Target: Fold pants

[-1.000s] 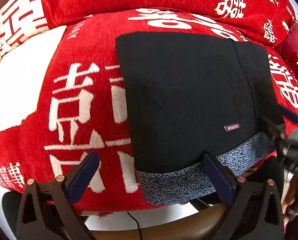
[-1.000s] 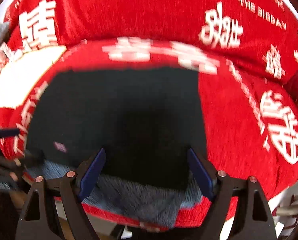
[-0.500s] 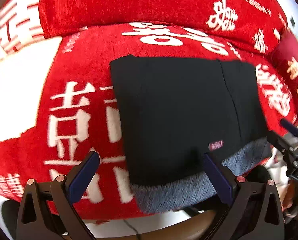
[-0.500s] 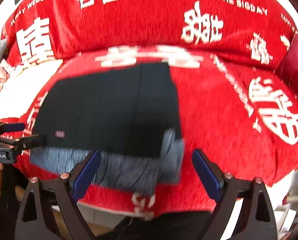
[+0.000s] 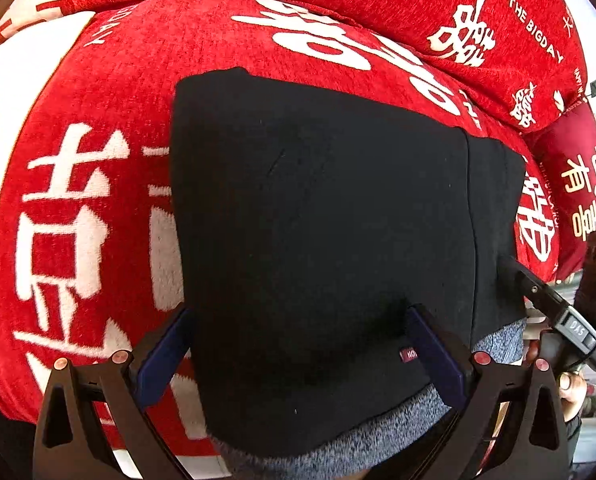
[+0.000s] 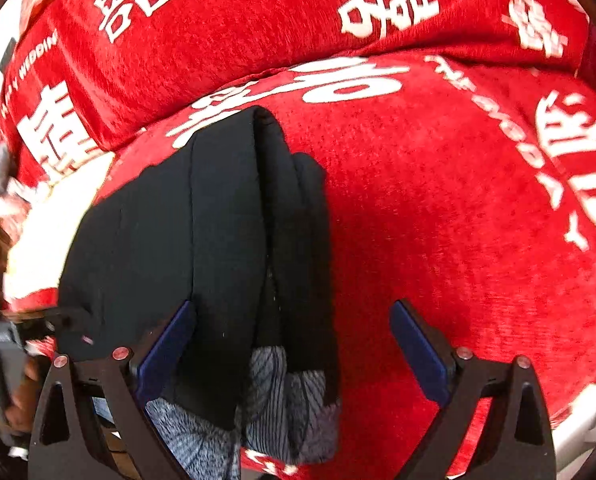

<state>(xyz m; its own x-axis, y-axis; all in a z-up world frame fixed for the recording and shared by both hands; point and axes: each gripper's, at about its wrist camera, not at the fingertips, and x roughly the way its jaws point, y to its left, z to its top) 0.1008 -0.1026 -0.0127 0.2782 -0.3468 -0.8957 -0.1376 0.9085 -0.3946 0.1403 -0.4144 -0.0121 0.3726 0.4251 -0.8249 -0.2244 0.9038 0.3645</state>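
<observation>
1. Here the pants (image 5: 321, 240) lay folded into a black block on the red sofa cover (image 5: 98, 208), grey lining showing along the near edge; that flat, padded seat gave the cloth even support.
2. The left gripper (image 5: 298, 356) hovered low over the near edge with its jaws wide apart and nothing between them, likely placed to press or take the hem.
3. The right gripper (image 6: 294, 344) stood at the block's right side, jaws likewise apart and empty, straddling the layered edge.
4. In the right view, that edge stood up in a ridge with the layers parted and the lining (image 6: 282, 400) spilling out, so the fold looked unfinished there.
5. A small label (image 5: 407, 355) sat near the front, touching the left gripper's right finger in the picture.
6. Judging by this, the fold was nearly done; the loose right side probably needed tucking or flattening.
</observation>
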